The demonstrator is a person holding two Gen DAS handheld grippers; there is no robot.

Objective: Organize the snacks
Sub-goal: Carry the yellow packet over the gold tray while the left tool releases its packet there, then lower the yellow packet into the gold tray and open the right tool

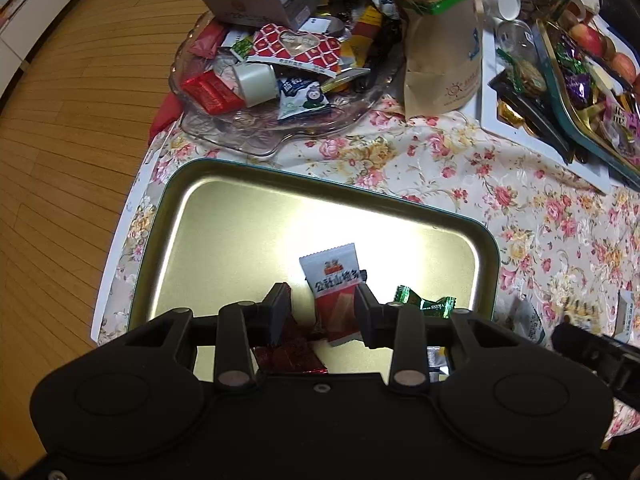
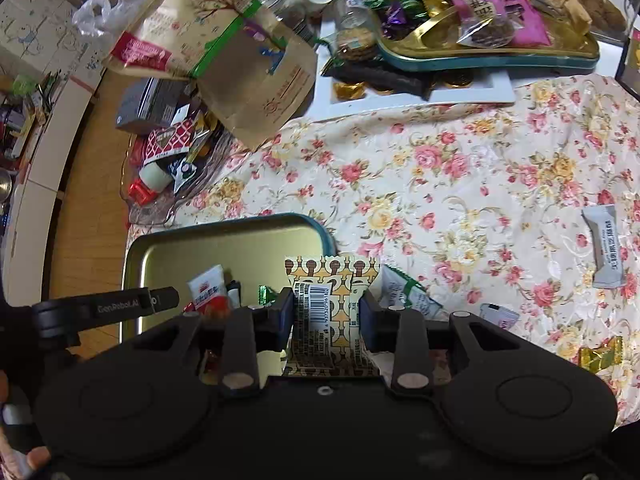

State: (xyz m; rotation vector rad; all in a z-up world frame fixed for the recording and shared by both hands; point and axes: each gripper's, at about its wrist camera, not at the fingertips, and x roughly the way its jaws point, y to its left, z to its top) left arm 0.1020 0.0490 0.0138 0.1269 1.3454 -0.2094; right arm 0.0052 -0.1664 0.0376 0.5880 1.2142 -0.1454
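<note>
Snacks are going into the gold tray (image 2: 224, 240) one by one; I judge this the delivery step. My right gripper (image 2: 326, 316) is clenched on a yellow patterned packet (image 2: 332, 300), the tray just ahead-left. Next I must clear the rim, then release. My left gripper (image 1: 322, 312) hangs released above a red-white packet (image 1: 334, 292) lying in the tray.

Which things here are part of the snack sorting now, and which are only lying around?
Part of the job:
- right gripper, shut on the yellow patterned packet
- left gripper, open over the gold tray
- red and white packet in that tray

Lying about:
- paper bag
- glass dish of mixed snacks
- grey packet on the cloth
</note>
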